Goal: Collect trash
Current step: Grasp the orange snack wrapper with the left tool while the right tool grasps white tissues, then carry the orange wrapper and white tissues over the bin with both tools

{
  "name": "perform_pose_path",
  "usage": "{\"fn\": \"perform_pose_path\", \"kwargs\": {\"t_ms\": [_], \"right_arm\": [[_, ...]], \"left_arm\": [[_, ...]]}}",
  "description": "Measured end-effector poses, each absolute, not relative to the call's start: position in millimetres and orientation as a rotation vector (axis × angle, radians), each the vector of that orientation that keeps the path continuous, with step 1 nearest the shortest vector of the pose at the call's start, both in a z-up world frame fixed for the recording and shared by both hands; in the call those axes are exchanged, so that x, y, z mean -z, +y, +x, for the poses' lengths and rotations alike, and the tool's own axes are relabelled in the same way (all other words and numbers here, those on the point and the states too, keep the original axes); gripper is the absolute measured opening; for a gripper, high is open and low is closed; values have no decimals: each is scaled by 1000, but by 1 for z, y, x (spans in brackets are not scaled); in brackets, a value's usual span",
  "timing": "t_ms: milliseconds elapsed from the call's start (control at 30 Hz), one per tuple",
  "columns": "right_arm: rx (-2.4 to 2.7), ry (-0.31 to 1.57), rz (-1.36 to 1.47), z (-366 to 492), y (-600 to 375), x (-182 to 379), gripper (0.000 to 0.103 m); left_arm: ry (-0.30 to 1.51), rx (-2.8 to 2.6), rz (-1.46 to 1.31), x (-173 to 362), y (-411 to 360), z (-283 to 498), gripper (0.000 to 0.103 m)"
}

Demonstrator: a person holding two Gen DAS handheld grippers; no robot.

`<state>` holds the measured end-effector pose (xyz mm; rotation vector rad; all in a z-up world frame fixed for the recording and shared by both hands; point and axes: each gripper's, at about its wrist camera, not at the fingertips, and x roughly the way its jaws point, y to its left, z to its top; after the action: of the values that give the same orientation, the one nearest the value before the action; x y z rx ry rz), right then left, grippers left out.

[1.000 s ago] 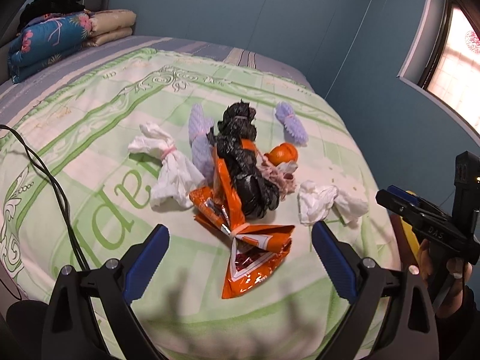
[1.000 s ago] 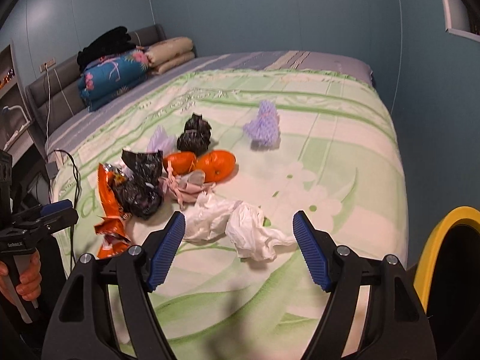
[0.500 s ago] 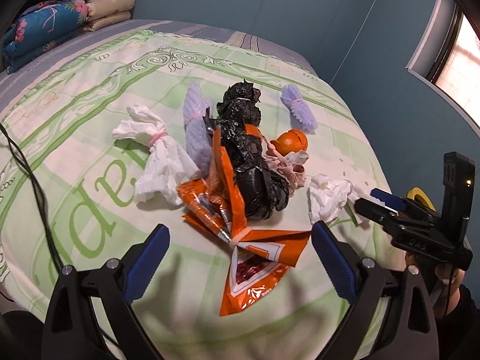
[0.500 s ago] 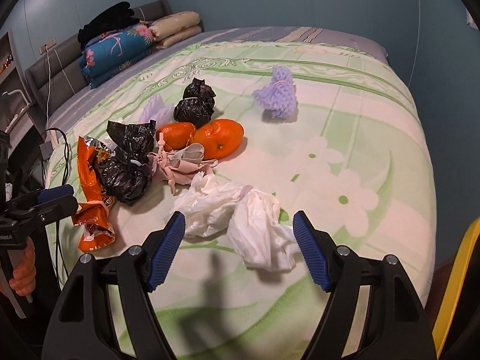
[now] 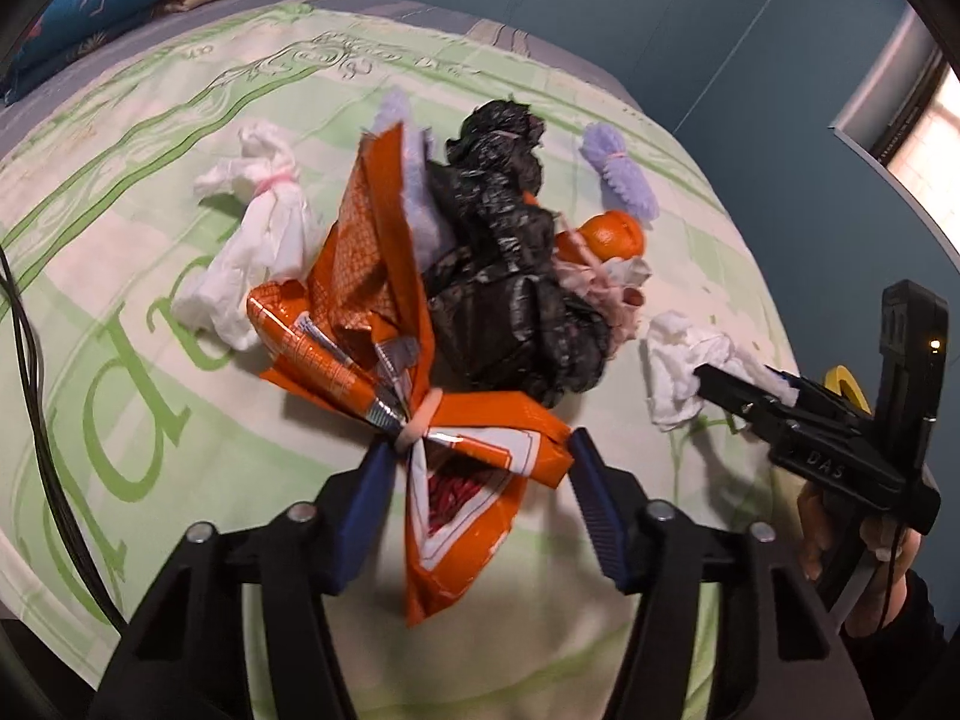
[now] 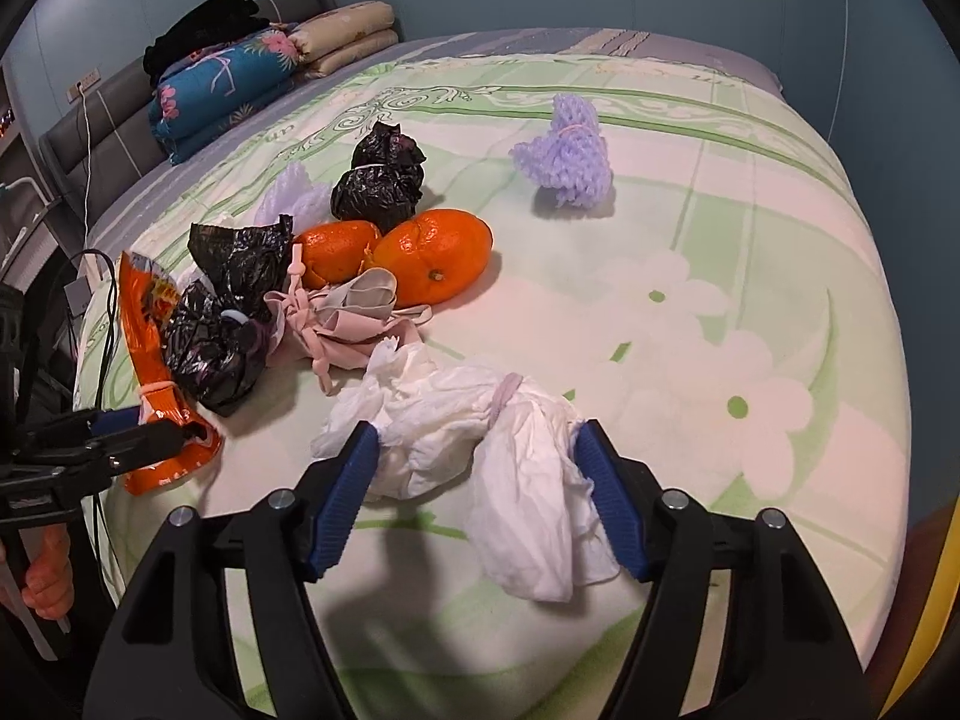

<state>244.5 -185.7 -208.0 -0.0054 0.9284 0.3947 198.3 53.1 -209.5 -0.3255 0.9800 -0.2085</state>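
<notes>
Trash lies in a heap on the green patterned bed (image 5: 120, 408). My left gripper (image 5: 480, 456) is open, its jaws on either side of the tied orange snack wrapper (image 5: 474, 480). Behind it lie black bags (image 5: 504, 276), a white tissue bundle (image 5: 258, 240), purple foam nets (image 5: 621, 180) and an orange (image 5: 615, 234). My right gripper (image 6: 477, 447) is open around the white tissue bundle (image 6: 480, 420). Two oranges (image 6: 432, 255), pink cloth scraps (image 6: 348, 324), black bags (image 6: 378, 180) and a purple net (image 6: 567, 150) lie beyond it.
Folded bedding (image 6: 240, 72) is stacked at the headboard. A black cable (image 5: 36, 360) runs over the bed's left edge. A yellow bin rim (image 6: 924, 630) shows at the far right, beside the bed. Blue walls surround the bed.
Both grippers moved forward and down to the bed. The left jaws narrowed and now flank the orange wrapper. The right jaws narrowed and now flank the white tissue bundle.
</notes>
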Motion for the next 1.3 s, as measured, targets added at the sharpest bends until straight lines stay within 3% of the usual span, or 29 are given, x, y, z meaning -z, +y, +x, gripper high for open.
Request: {"fn": "perform_pose_path", "kwargs": {"t_ms": [167,300,433,867,1300], "right_arm": [[-386,937,-27,248,-184,212,47],[-377,943,-33,250,-185,214,30],[-372,935,-33,251,-187,213,22],[-372,833,13,231,-208,179,19],[-402,694,93,198,-232,118,19]], "left_arm": [[979,192,-315,210,52,199,38],[974,190,-316,209,53,198,35],[963,190,-303,206,53,194,34],[920,201,-267,184,53,171,34],[783,214,-237,128,58,127,34]]}}
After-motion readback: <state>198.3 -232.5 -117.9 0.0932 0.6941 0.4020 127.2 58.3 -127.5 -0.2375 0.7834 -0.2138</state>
